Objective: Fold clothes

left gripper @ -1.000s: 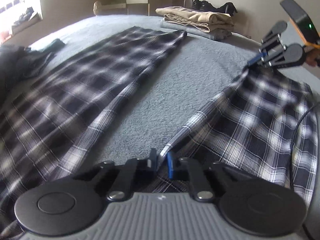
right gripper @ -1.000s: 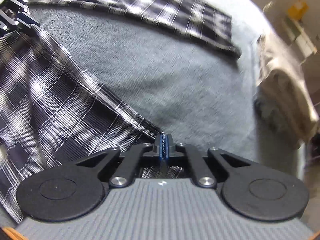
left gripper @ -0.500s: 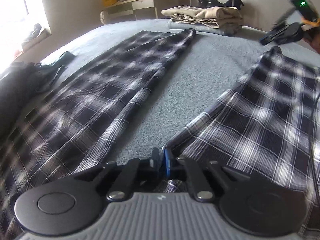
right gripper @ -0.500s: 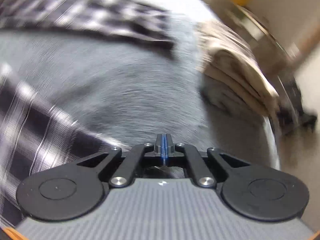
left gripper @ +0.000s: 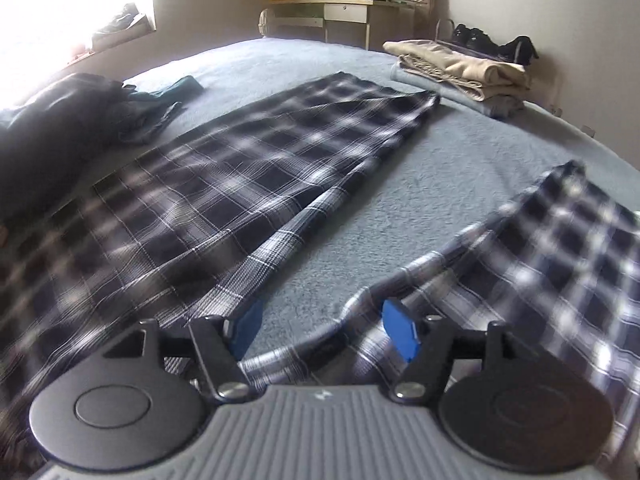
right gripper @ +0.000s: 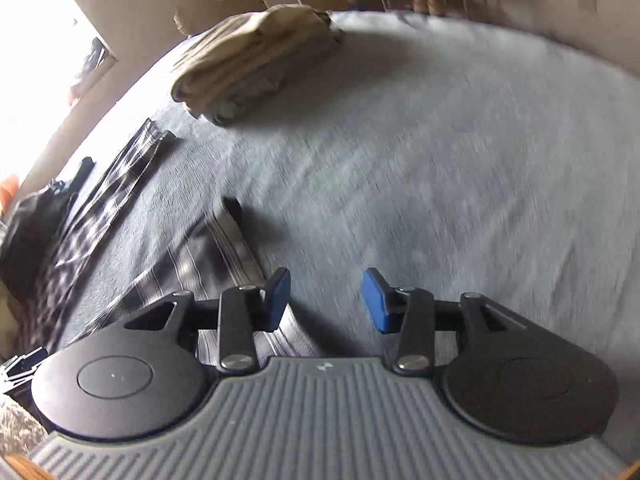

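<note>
Dark plaid trousers (left gripper: pixel 248 184) lie spread on a grey-blue bed cover (left gripper: pixel 432 184), one leg running to the far centre, the other (left gripper: pixel 560 256) off to the right. In the left wrist view my left gripper (left gripper: pixel 322 330) hovers over the crotch seam; its jaws are opening and the fabric edge lies loose below them, not pinched. In the right wrist view my right gripper (right gripper: pixel 326 300) is over bare cover just right of the near leg's end (right gripper: pixel 216 260). Its jaws are opening with nothing between them. The far leg (right gripper: pixel 120 184) shows at the left.
A folded stack of beige and grey clothes (left gripper: pixel 464 72) sits at the far right of the bed, also seen as the same stack (right gripper: pixel 256 60) in the right wrist view. A heap of dark garments (left gripper: pixel 60 120) lies at the left. A white desk (left gripper: pixel 340 12) stands behind.
Both grippers let go of the trousers and spread their jaws. The right gripper swung away from the leg's end and rolled, now over bare cover. The right leg lies flat.
</note>
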`<state>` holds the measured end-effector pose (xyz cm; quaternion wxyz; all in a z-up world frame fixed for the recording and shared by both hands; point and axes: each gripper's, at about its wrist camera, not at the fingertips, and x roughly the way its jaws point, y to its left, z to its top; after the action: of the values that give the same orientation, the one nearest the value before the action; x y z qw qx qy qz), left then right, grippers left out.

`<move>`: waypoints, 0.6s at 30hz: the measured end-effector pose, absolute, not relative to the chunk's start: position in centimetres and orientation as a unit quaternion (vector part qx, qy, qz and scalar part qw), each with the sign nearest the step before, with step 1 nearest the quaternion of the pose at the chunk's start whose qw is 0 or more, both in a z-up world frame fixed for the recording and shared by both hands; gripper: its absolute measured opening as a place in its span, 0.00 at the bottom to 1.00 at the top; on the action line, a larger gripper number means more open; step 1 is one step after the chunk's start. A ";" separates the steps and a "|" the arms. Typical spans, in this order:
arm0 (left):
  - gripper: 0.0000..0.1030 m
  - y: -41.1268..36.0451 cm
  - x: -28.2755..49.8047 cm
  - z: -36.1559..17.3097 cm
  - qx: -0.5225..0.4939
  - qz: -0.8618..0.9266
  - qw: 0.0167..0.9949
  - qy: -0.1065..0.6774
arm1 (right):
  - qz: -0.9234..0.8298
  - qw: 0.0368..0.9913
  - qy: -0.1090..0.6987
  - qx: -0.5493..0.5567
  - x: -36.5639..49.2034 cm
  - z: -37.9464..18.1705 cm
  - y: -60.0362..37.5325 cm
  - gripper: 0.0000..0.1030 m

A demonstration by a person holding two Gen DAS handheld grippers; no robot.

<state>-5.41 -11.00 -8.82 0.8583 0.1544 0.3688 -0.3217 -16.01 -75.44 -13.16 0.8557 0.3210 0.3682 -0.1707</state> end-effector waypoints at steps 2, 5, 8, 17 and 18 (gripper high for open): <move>0.67 -10.9 -6.5 -8.2 0.154 -0.325 0.857 0.369 | -0.161 0.857 0.359 0.332 -15.8 -13.6 -75.4 0.38; 0.67 -10.9 -8.0 -8.0 0.154 -0.332 0.852 0.375 | -0.121 0.880 0.346 0.303 -14.3 -12.8 -74.0 0.38; 0.67 -11.1 -9.2 -8.4 0.163 -0.340 0.843 0.383 | -0.047 0.912 0.359 0.192 -12.1 -11.9 -70.2 0.36; 0.67 -11.0 -10.6 -9.9 0.179 -0.349 0.827 0.403 | -0.178 0.894 0.349 0.219 -11.6 -14.9 -72.7 0.32; 0.67 -10.9 -10.5 -9.9 0.175 -0.347 0.827 0.406 | -0.195 0.891 0.339 0.231 -12.3 -14.7 -73.1 0.33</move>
<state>-10.52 -10.88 -9.89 0.8272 0.1754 0.4056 -0.3471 -12.26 -73.06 -14.69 0.8908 0.2314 0.3392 -0.1946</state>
